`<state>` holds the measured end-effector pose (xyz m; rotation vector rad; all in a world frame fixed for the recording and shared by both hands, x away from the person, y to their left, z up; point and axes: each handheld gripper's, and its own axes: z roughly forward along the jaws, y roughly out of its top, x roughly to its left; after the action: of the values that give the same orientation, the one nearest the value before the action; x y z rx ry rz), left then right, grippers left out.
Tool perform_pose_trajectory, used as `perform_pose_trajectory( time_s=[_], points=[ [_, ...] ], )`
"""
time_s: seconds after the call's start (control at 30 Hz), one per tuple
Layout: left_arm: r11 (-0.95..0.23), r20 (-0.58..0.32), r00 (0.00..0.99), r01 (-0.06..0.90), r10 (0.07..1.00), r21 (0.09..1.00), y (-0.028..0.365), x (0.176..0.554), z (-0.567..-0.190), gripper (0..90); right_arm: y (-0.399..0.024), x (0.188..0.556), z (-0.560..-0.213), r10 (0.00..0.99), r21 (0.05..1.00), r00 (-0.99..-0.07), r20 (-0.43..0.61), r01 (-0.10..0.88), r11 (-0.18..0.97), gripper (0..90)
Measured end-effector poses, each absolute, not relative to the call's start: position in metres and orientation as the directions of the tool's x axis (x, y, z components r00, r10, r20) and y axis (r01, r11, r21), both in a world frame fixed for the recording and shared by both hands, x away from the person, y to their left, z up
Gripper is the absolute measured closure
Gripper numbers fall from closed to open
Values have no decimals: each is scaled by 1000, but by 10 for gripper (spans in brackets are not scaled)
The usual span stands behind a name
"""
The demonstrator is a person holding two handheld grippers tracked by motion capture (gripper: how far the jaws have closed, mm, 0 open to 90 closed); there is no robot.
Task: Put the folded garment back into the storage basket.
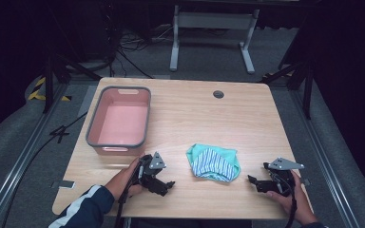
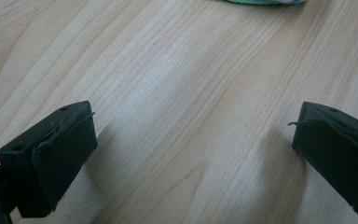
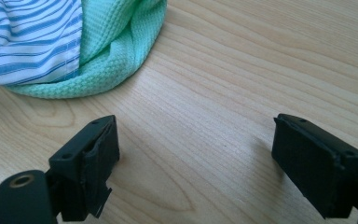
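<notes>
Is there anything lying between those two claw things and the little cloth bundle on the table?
Nothing visible. Bare wood separates the left gripper and the right gripper from the green and striped cloth. Both have their jaws open and empty. The pink bin sits off to the left, out of either path.

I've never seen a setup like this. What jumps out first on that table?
The crumpled cloth, mint green with a blue-striped side, lies near the front middle of the wooden table. Behind it to the left stands a pink tub with a grey rim, with nothing visible inside. A person holds a black tool on each side of the cloth, the left tool and the right tool, both with jaws wide open and nothing between them.
</notes>
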<state>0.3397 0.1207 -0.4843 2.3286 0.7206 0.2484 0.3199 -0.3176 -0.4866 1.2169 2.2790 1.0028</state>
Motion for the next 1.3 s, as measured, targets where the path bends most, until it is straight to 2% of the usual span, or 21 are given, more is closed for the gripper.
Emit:
perform_pose_trajectory(
  time_s=[0.23,0.4,0.53,0.6,0.63,0.7,0.8,0.87,1.13,1.3],
  points=[
    [-627,-19,842,417,539,658,122,342,-484,0,-318,320,-487,830,734,-558,9,567,374,152],
    [-666,-12,879,370,477,647,123,346,-482,13,-317,319,-486,836,730,-548,7,574,370,151],
    [-689,-10,902,336,431,643,121,350,-480,71,-318,319,-484,837,717,-547,7,587,377,152],
    [-700,-11,920,306,392,645,112,354,-477,173,-318,320,-483,834,706,-551,9,594,385,179],
    [-703,-7,923,299,386,645,108,355,-476,196,-317,320,-482,833,704,-553,11,596,386,211],
    [-702,2,921,295,389,648,101,359,-475,193,-317,320,-480,826,712,-563,22,589,382,238],
    [-691,-2,920,296,392,659,94,364,-472,237,-314,321,-476,824,721,-565,33,584,372,275],
    [-689,26,913,289,407,665,84,372,-467,276,-308,324,-469,816,734,-576,50,575,361,326],
    [-601,-26,869,364,495,711,68,405,-457,281,-277,339,-459,799,737,-601,32,554,387,337],
    [-590,-72,858,408,509,697,54,420,-466,254,-260,357,-462,794,722,-607,23,559,407,346]
  ],
)
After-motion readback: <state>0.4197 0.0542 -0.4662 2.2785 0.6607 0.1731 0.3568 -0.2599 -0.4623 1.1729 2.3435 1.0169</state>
